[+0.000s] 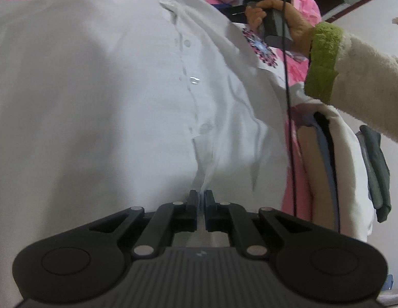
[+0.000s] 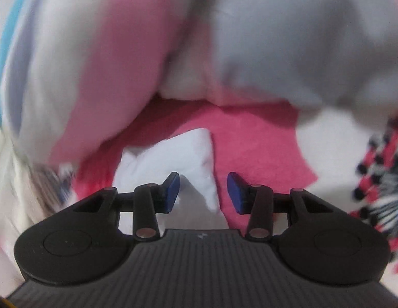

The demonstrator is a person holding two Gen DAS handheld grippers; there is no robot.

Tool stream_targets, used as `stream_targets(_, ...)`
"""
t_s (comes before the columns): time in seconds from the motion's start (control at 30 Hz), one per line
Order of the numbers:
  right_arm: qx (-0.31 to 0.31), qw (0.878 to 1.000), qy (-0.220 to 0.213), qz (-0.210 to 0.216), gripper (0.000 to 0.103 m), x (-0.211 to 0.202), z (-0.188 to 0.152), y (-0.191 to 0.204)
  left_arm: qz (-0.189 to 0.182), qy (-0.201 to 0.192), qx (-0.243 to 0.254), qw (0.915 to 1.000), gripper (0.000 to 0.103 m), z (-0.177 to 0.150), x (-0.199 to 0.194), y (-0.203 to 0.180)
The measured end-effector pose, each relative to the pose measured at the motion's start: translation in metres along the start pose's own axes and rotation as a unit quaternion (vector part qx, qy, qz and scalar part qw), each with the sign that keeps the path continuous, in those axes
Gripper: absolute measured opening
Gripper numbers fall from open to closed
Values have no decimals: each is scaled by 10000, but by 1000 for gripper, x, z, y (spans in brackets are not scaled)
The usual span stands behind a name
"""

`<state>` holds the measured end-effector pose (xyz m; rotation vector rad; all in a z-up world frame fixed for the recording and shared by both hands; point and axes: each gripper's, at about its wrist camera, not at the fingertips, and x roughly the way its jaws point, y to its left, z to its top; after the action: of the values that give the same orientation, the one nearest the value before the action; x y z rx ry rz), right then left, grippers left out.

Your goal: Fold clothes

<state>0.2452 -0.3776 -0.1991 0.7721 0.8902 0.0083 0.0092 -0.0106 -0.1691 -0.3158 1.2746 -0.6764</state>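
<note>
Pinching white shirt (image 1: 109,97) hem in left gripper (image 1: 201,200) jaws, right gripper (image 2: 202,190) jaws parted over pink bedsheet (image 2: 250,148).

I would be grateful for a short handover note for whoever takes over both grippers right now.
Left gripper: shut on the hem of the white button-front shirt, near the placket.
Right gripper: open, holding nothing, above the pink patterned bedspread; the view is blurred.
The shirt lies spread, front up and buttoned, on the bedspread.
Done: no fold visible.
Left: take a second hold with the right gripper, then fold.
</note>
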Motion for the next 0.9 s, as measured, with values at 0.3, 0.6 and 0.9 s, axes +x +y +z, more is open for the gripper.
stream_targets(0.3,-1107,9901,-521,-689,2,-19,2,20,102,34,-69,9999,4,9,4,12)
stream_targets(0.6,-1375,9783,-737,-1361,7,-18,4,21,91,25,-72,9999,5,9,3,16)
stream_targets(0.9,-2078,9738,673,-635,57,-60,-27,30,7,40,-84,10000,5,11,0,16)
